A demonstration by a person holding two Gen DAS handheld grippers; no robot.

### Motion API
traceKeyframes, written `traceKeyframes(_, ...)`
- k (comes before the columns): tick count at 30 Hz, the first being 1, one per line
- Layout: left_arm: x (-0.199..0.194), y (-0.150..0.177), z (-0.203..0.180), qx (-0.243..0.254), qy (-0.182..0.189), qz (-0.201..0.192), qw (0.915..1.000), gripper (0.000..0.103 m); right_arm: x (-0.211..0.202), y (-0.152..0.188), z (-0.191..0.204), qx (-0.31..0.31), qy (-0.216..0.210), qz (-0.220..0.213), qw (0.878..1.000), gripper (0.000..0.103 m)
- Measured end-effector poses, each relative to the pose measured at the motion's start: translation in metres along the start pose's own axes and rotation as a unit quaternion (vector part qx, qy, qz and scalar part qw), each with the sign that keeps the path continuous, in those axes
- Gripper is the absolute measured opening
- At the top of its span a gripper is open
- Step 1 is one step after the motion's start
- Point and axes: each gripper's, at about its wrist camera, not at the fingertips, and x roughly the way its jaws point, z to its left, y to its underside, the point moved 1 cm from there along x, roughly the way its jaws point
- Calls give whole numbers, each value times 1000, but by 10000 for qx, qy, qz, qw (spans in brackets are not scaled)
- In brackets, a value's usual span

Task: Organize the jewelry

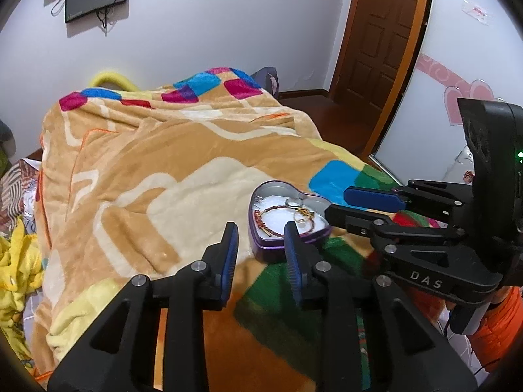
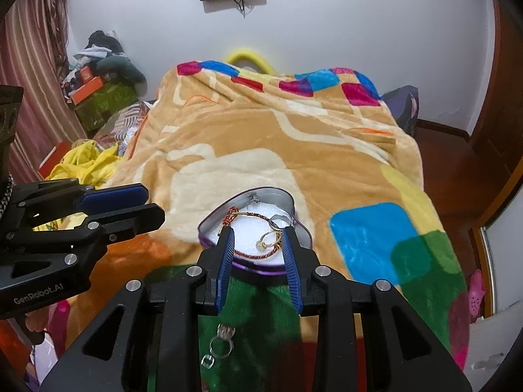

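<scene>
Two grippers over a heart-shaped purple tin on a patchwork blanket on the bed. Left gripper spread, empty, just beside the tin. Right gripper spread, empty, above the tin. Inside: red braided bracelet, gold ring, silver ring. Clear clip on the blanket near the right gripper.

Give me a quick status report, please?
Left gripper open, empty. Right gripper open over heart tin. Bracelet, rings inside. Keyring piece lying on blanket.
</scene>
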Motion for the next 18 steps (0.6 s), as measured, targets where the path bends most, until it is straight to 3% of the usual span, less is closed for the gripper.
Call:
traceKeyframes(6,-27,7,-17,130,-47,-102,9999,37,-34,9,2,8,106,-186,9998,27)
traceKeyframes(13,-46,23,-31,176,-18,-76,9998,40,-64,25,4,-8,231,-285,9993,28)
traceKeyframes(18,-47,37,-35,154,7,58,9999,41,-70,41,4,32,268,-231,9994,36)
